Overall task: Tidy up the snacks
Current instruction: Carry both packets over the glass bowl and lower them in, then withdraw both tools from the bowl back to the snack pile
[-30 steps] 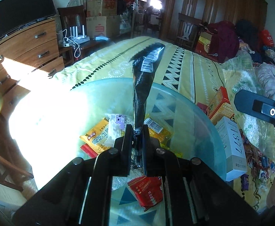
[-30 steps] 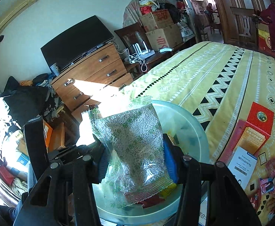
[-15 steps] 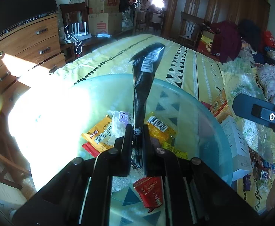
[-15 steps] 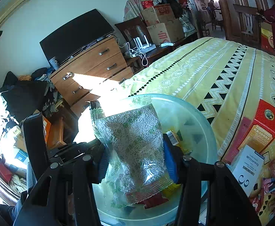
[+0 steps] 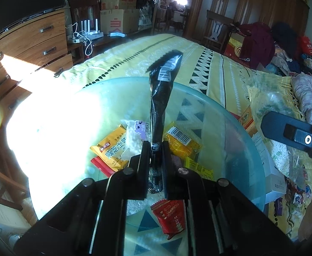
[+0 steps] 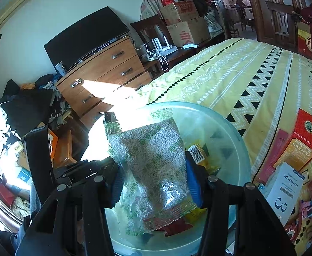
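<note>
Surface: a round glass bowl (image 5: 237,125) of pale green tint, resting on a bed with a yellow patterned bedspread (image 6: 230,72); strong sun glare washes out the bowl's left half.

Room: wooden chest of drawers (image 6: 104,70) upper left with a dark flat screen (image 6: 85,36) on top; stacked cardboard boxes (image 5: 119,10) at upper centre; wooden wardrobe doors upper right; heaped clothing at the right edge.

Bowl contents, centre of the left wrist view: orange packet (image 5: 111,149) with Chinese print, yellow packet with barcode (image 5: 181,140), red packet (image 5: 170,215) at lower centre.

On the bedspread, right of the right wrist view: red carton (image 6: 303,140); white box (image 6: 286,189) reading "Whitening".

Left gripper (image 5: 156,149): clamped on a slim black snack packet (image 5: 160,104) with a white barcode label, standing upright above the bowl.

Right gripper (image 6: 153,181): jaws have just been opening slightly, with a clear bag of small white pellets (image 6: 151,160), green-printed, between the pads over the bowl.
</note>
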Motion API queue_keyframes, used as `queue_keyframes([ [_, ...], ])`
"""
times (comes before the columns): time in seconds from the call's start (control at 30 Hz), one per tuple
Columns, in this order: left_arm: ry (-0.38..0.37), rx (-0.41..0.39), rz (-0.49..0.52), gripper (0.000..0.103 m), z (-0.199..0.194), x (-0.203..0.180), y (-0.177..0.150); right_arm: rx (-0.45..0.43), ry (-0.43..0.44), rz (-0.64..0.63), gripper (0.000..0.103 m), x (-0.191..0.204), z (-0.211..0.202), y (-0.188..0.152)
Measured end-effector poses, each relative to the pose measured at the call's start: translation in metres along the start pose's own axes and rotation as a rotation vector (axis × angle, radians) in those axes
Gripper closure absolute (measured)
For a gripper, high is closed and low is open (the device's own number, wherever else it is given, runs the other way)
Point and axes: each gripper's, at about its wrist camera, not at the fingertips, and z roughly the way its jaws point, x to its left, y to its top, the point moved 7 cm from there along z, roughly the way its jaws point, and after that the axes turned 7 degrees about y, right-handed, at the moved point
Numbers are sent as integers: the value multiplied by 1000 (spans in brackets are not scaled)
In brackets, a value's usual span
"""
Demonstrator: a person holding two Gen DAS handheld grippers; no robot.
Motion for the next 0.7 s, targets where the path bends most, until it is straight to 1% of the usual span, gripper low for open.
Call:
queue_keyframes([
  [0.03,-7,13,6,85,2,-1,-2,7,-1,3,39,-1,1,-1],
  [0.07,-12,23,12,73,4,-3,-3,11,-19,0,26,-1,2,-2],
  [0.13,-7,18,18,62,2,-3,-3,5,-72,-11,15,-3,-2,-1],
  [0.2,-4,10,9,59,-1,-2,-2,5,-101,-19,14,-2,-10,1],
  [0.27,-9,12,-2,58,-3,-1,0,26,-130,-54,13,2,-20,5],
  [0.33,-12,7,-21,57,-7,3,1,74,-194,-154,13,15,-34,11],
  [0.4,-30,-2,-40,57,-13,5,3,137,-284,-321,13,37,-53,17],
  [0.47,-29,-19,-46,56,-20,8,4,195,-429,-552,13,68,-79,26],
  [0.57,-33,-25,-57,55,-27,10,2,240,-674,-909,10,124,-119,35],
  [0.63,-30,-31,-57,54,-33,9,-1,241,-823,-1113,10,159,-140,33],
  [0.7,-32,-31,-42,53,-37,5,-5,248,-922,-1308,9,197,-157,22],
])
